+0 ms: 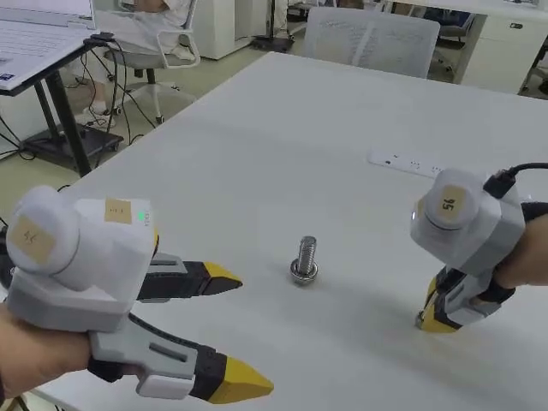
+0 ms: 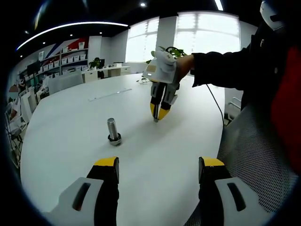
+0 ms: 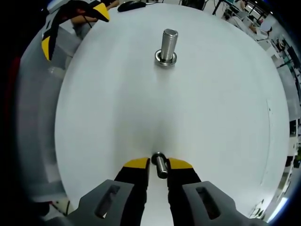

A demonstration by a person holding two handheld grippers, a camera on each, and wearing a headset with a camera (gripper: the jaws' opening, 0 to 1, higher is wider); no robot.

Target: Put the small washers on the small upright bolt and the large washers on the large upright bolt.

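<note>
right tool point(image 3: 159, 165) pinched small bolt point(image 3: 160, 168) by the near edge of the surface point(image 1: 342, 154) | left tool point(image 1: 244, 330) wide, empty | big bolt point(image 1: 305, 259) stood mid-surface | risk: small bolt could tip over if let go crooked

Silver large bolt point(image 1: 305, 257), silver small bolt point(image 3: 160, 165), white table point(image 1: 282, 128), yellow-tipped jaws

A: Bolts on the tabletop point(image 1: 257, 154)?
B: Two! One large bolt point(image 1: 305, 255), one small bolt point(image 3: 160, 165) to its right.
A: And washers point(image 1: 304, 273)?
B: At the large bolt's base, count unclear.
A: Grippers?
B: Two: left gripper point(image 1: 248, 332), right gripper point(image 1: 425, 318).
</note>
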